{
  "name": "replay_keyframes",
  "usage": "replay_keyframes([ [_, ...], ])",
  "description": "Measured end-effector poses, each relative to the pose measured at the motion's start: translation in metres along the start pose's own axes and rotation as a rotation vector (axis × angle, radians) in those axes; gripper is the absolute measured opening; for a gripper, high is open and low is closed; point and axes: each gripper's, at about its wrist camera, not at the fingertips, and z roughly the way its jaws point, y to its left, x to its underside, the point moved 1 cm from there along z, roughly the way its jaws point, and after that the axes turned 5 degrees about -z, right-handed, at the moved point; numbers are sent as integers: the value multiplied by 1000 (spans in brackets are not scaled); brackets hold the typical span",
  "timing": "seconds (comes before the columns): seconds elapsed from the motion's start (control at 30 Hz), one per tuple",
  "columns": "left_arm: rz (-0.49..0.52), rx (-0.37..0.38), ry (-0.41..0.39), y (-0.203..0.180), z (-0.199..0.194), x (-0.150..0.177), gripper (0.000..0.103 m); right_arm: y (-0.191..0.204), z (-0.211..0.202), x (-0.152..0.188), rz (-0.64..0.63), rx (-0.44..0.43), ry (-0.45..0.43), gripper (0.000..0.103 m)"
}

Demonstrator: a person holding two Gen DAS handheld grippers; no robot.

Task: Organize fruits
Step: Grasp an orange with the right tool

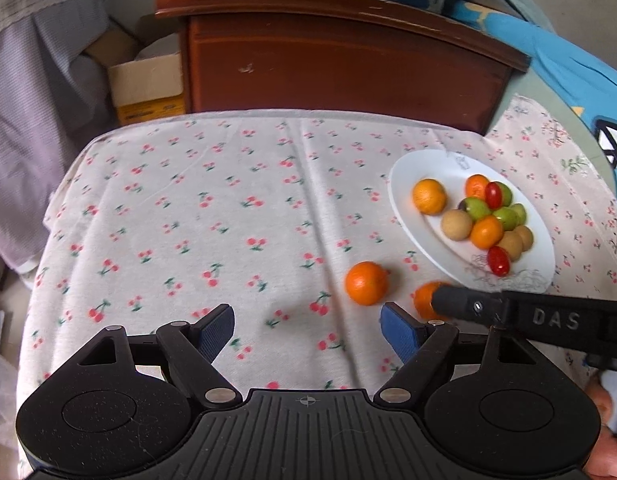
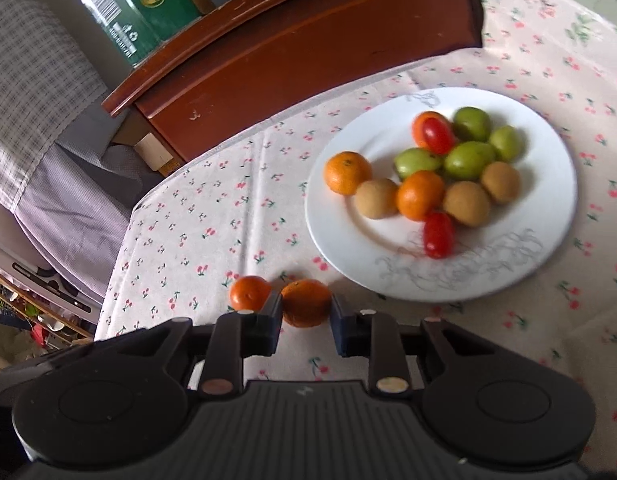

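Note:
A white plate holds several fruits: oranges, green fruits, brown round fruits and two red tomatoes. Two oranges lie on the cloth beside it. My right gripper is shut on one orange; that orange also shows in the left wrist view, partly hidden by the right gripper's finger. The other loose orange lies just left of it. My left gripper is open and empty above the cloth, with the loose orange ahead and to the right.
The table wears a cherry-print cloth. A dark wooden headboard stands behind the table. A cardboard box sits at the back left. Blue fabric lies at the right.

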Motion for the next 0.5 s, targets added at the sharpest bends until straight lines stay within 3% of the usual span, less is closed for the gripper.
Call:
replay_keyframes([
  [0.2,73,-9,-20,-9,5,2,80,-7,-12,7,6,42,19,25],
  [0.5,-38,-39,-27,12,5,-5,80,-1,-7,12,-36,35,14,32],
])
